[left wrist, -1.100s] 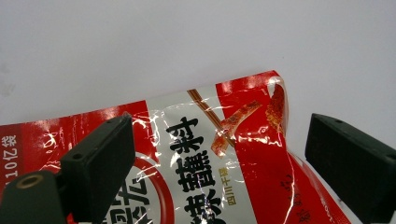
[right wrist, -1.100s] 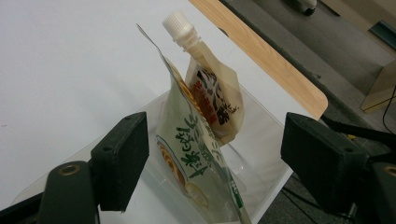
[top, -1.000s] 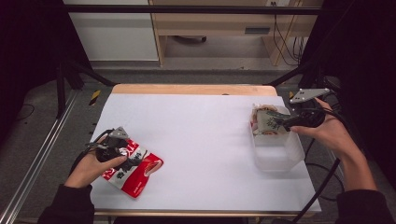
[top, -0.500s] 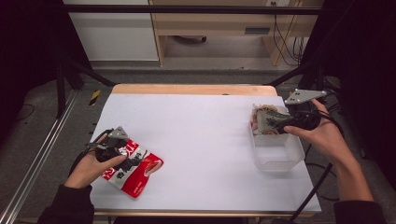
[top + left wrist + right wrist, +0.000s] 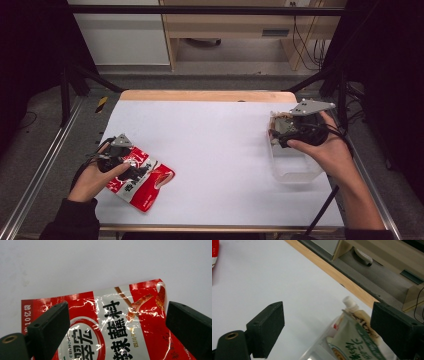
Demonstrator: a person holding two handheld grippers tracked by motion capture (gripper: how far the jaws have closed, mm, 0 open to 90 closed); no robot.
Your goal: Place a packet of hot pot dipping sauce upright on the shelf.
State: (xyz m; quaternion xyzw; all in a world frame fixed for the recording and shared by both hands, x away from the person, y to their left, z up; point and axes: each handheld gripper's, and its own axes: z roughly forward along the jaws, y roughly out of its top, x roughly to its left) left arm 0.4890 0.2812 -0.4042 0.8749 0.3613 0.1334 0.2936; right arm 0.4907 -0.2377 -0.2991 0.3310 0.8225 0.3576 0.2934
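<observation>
While the red sachet (image 5: 140, 179) lies flat on the white table (image 5: 215, 150) at about seven o'clock from the middle, the left gripper (image 5: 119, 159) hangs right over it, jaws spread wide to either side of the pack and pressing on nothing. In the left gripper view the sachet (image 5: 120, 332) runs between the two black jaws with its top edge toward twelve o'clock, bare table beyond it. Its long axis on the table slants from ten o'clock down to four, and the gripper sits at the ten o'clock end. So the pack is straight under and ahead of those jaws; I'd judge a short drop and a squeeze is all the pick needs, provided the jaws take it across the narrow way.

Well apart, at three o'clock, the right gripper (image 5: 295, 127) is also wide open and empty; its jaws have just been opening, with nothing gripped between them. Just below it a green-and-cream spouted pouch (image 5: 352, 340) stands in a clear bin (image 5: 295, 170), spout up. The left hand is plainly the nearer to the sachet.
</observation>
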